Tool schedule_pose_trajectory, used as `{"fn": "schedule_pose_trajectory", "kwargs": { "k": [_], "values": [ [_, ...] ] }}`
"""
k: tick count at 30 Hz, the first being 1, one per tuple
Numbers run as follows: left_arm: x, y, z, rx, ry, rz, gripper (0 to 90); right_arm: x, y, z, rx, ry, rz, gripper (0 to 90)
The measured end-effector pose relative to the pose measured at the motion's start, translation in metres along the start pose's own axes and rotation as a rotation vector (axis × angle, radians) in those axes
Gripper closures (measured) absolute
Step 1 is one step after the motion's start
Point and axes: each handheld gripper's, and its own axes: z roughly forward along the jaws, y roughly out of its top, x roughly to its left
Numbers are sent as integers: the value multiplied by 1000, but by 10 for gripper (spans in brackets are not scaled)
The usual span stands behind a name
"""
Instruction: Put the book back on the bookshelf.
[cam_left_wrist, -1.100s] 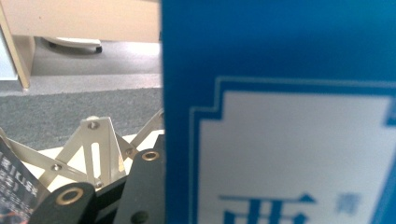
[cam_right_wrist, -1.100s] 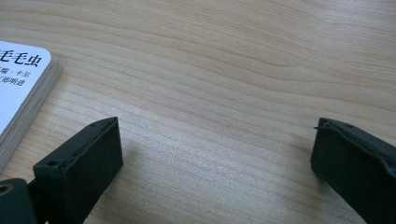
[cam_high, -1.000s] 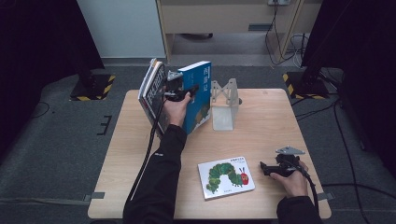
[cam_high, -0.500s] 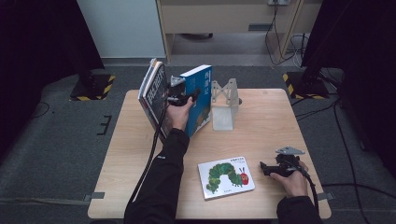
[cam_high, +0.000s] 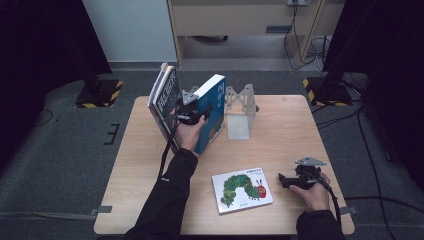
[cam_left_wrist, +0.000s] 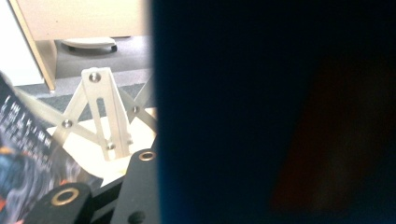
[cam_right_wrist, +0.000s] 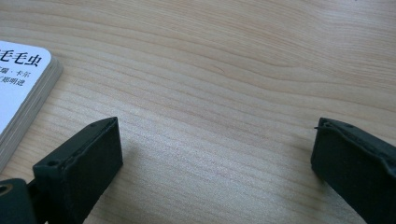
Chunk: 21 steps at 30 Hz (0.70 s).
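Right claw (cam_high: 281, 180) first, nearest to us: it rests low on the tabletop (cam_high: 280, 135) at the near right, jaws standing wide apart with nothing but bare wood between them, no different from a second ago, and the corner of the caterpillar picture book (cam_high: 242, 190) lies flat just beside its one jaw. Up the tabletop now to the left claw (cam_high: 192, 111), and here's the action: it is clamped across the blue book (cam_high: 212, 112), jaws part-way closed around its thickness, the dark blue cover pressed right up against the lens in the left gripper view (cam_left_wrist: 261, 112). Compared with a moment back, that book has slid a little toward the white bookstand (cam_high: 239, 112) and sunk a touch, its lower edge on the wood and its top tipping toward the stand. Looks to me like the book is being walked over to stand against that rack, so the placing is under way but not finished; the book remains apart from the stand. Behind the hand, the dark-covered book (cam_high: 165, 100) leans at the far left edge, upright-ish and tilted, just beside the blue one.
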Motion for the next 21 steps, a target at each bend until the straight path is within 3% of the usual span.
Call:
{"fn": "schedule_pose_trajectory", "kwargs": {
  "k": [4,7,12,21],
  "values": [
    [3,-8,-7,-16,5,-19,594,0,0,0,0,0,0,24],
    [3,-10,-13,6,16,-7,594,0,0,0,0,0,1,23],
    [5,-19,-20,-13,22,9,588,0,0,0,0,0,1,23],
    [-4,-29,-27,-64,-20,16,571,0,0,0,0,-1,-1,24]
  ]
}}
